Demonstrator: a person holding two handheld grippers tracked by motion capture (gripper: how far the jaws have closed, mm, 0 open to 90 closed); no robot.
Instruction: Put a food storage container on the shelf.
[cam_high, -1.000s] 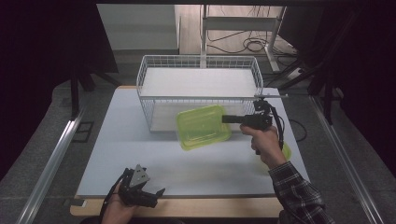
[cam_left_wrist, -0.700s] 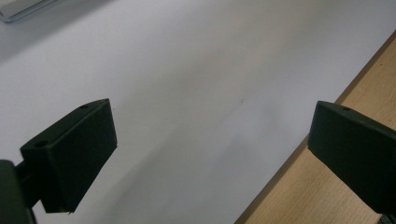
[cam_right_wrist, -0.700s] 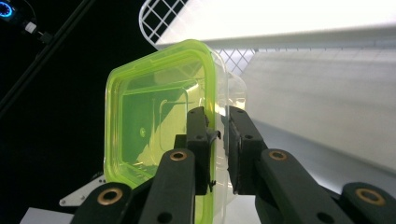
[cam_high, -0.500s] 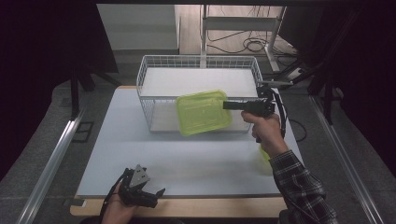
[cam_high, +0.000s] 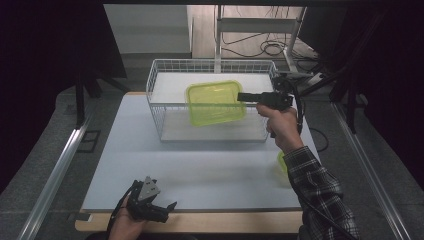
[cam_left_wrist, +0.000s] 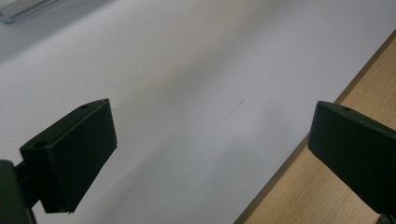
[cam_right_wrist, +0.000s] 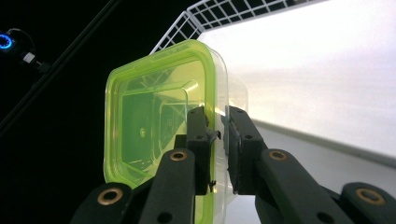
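Since a second ago we have lifted the box (cam_high: 215, 103) up and over the basket (cam_high: 159, 111), now mid-frame. Near us, our left gripper (cam_high: 162, 209) sits spread at the bottom left. Farther off, our right gripper (cam_high: 243, 97) pinches the box's rim. It looks light, stiff, slippery. No writing shows.

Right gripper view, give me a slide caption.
Right claw clamps the rim of a yellow-green container above a wire basket.

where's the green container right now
In the high view the green container hangs over the wire basket, right of centre, pinched at its rim by the right hand-held gripper.
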